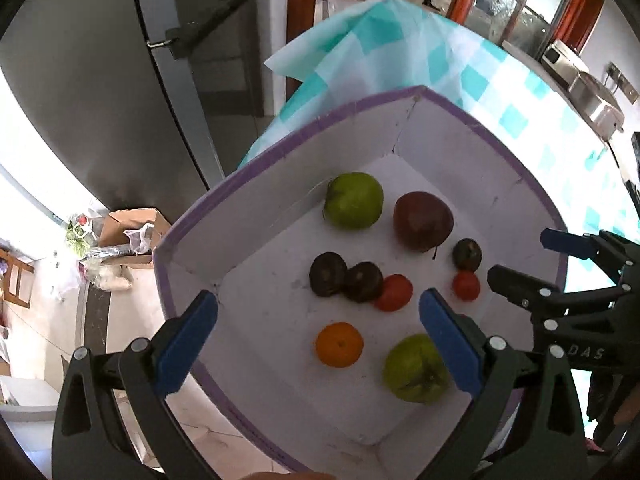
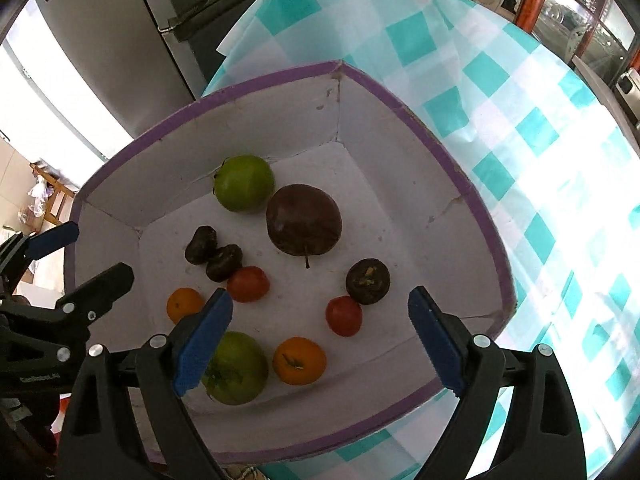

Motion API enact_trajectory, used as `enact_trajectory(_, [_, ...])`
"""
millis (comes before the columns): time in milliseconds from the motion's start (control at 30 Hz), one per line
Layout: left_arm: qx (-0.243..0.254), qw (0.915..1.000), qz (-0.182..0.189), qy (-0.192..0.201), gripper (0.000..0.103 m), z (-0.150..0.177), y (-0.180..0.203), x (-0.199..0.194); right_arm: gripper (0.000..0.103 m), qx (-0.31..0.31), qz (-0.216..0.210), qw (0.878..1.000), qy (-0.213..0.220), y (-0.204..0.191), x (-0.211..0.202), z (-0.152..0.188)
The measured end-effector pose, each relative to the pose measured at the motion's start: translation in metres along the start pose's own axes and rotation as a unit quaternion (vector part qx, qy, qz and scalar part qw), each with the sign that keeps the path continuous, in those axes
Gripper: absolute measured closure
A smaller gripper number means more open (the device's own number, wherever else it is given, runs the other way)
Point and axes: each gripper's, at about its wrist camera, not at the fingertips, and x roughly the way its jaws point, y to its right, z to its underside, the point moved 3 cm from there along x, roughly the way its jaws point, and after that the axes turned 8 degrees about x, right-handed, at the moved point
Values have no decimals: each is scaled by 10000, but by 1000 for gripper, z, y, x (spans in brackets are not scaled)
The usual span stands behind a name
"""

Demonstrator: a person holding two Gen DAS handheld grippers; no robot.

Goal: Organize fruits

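A white box with a purple rim (image 1: 280,148) (image 2: 472,200) holds several fruits. Inside lie a green apple (image 1: 354,200) (image 2: 244,183), a dark red apple (image 1: 423,221) (image 2: 304,220), three small dark fruits, two red tomatoes (image 1: 394,293) (image 2: 344,316), an orange (image 1: 339,345) (image 2: 184,305), a second orange (image 2: 299,361) and a green persimmon-like fruit (image 1: 414,370) (image 2: 238,368). My left gripper (image 1: 318,300) (image 2: 96,254) hangs open above the box's near left part. Open and empty too, my right gripper (image 2: 320,296) (image 1: 520,256) hovers over the near right part.
The box sits on a table with a teal and white checked cloth (image 2: 520,128), near its left edge. A grey fridge (image 1: 120,80) stands beyond that edge. A cardboard box (image 1: 128,228) and clutter lie on the floor at left.
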Motion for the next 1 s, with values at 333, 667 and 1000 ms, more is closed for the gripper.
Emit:
enact_trajectory(333, [200, 9996, 96, -200, 2, -6, -7, 19, 16, 192, 112, 9997, -85, -8, 14, -4])
enact_trajectory(667, [327, 9986, 212, -350, 2, -8, -8, 31, 16, 293, 190, 9993, -151, -10, 20, -1])
enact_trajectory(1000, [342, 9985, 41, -424, 2, -1, -7, 38, 16, 311, 120, 9993, -146, -9, 17, 6])
